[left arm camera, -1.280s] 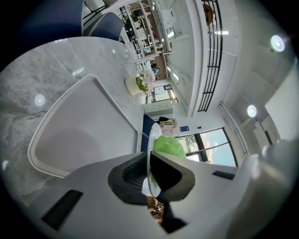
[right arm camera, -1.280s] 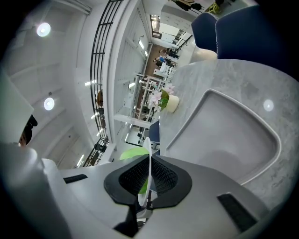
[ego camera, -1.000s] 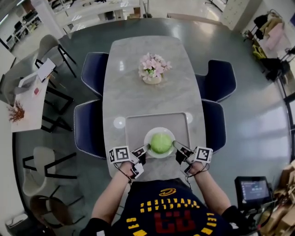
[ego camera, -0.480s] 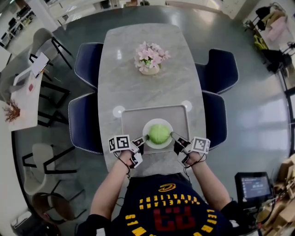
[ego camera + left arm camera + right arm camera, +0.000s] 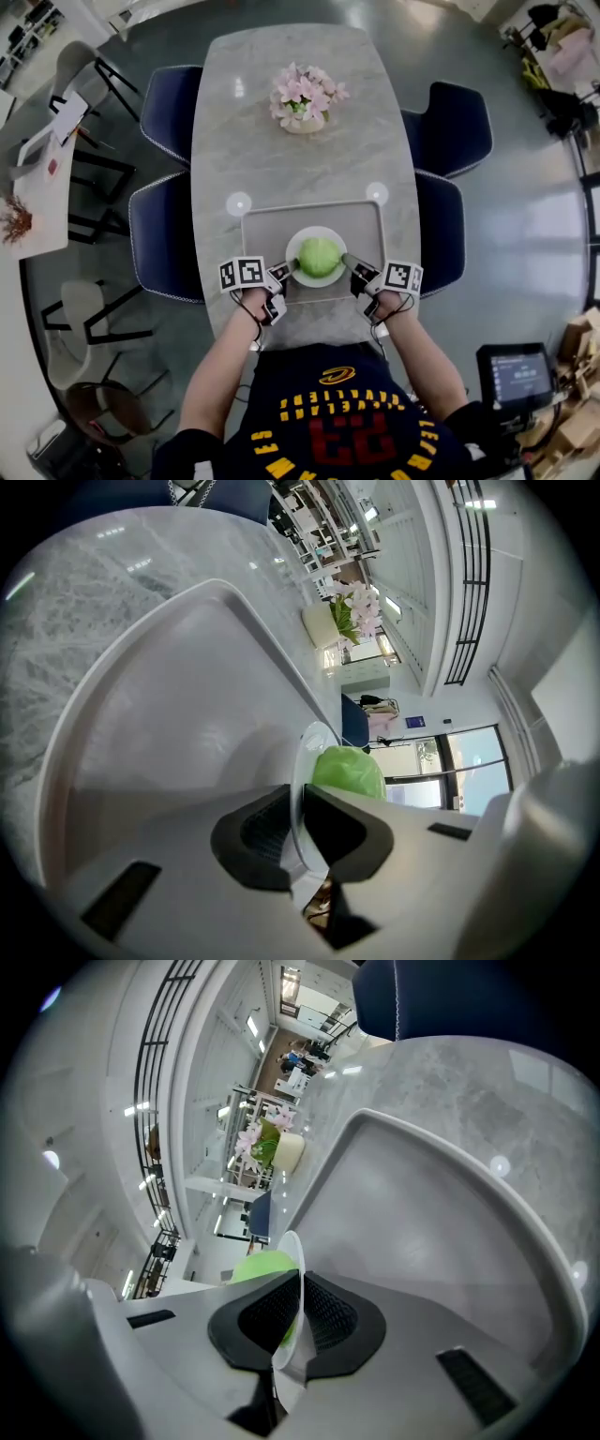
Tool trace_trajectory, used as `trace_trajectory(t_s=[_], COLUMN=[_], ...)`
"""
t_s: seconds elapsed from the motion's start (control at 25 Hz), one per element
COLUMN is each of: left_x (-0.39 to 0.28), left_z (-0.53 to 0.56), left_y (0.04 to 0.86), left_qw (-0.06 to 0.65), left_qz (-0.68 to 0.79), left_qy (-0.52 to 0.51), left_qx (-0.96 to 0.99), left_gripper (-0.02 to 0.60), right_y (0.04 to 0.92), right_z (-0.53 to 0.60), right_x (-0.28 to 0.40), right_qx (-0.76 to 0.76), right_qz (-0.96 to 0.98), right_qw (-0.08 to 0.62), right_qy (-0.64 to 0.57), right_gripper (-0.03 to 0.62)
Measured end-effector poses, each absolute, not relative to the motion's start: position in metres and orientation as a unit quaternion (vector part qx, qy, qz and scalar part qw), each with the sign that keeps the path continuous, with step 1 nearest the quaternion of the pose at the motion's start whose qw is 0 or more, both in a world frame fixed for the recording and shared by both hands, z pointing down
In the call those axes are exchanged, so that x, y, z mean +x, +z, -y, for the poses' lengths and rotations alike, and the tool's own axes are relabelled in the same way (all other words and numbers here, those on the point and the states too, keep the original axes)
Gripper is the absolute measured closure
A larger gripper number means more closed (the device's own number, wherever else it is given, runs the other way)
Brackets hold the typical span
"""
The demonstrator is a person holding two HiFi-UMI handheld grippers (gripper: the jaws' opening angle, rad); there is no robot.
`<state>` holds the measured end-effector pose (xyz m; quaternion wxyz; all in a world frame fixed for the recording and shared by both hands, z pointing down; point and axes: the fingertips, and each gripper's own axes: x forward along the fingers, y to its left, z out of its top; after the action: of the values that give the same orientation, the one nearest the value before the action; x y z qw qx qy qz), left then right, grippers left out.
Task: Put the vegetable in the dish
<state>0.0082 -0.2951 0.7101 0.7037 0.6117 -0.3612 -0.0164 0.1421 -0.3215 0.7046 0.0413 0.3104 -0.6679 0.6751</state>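
Your shirt (image 5: 328,427), on your side of the dish (image 5: 298,240), bears the only sizeable print: a row of yellow letters and big red digits that look like 23. All of it is upside down in the head view, and the letters are too blurred to spell out. Your left gripper (image 5: 287,270) and right gripper (image 5: 348,262), either side of the dish, show square black-and-white markers, no letters. The screen (image 5: 514,372), well right of the dish, is lit but unreadable. The blue sign (image 5: 415,722) far beyond the dish is too small.
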Motion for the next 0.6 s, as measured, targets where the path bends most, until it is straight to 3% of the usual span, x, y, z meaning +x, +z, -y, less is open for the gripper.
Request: trace_trajectory(t_s=[0.6], left_x=[0.007], left_z=[0.292], left_y=[0.741], left_qw=[0.712], left_qz=[0.395], left_qy=[0.025], left_qx=[0.580], left_gripper=[0.548], right_y=[0.733], right_z=[0.325], right_x=[0.136], right_qx=[0.323], right_qz=[0.680], right_qw=[0.089], right_qy=[0.652], right_gripper=[0.577])
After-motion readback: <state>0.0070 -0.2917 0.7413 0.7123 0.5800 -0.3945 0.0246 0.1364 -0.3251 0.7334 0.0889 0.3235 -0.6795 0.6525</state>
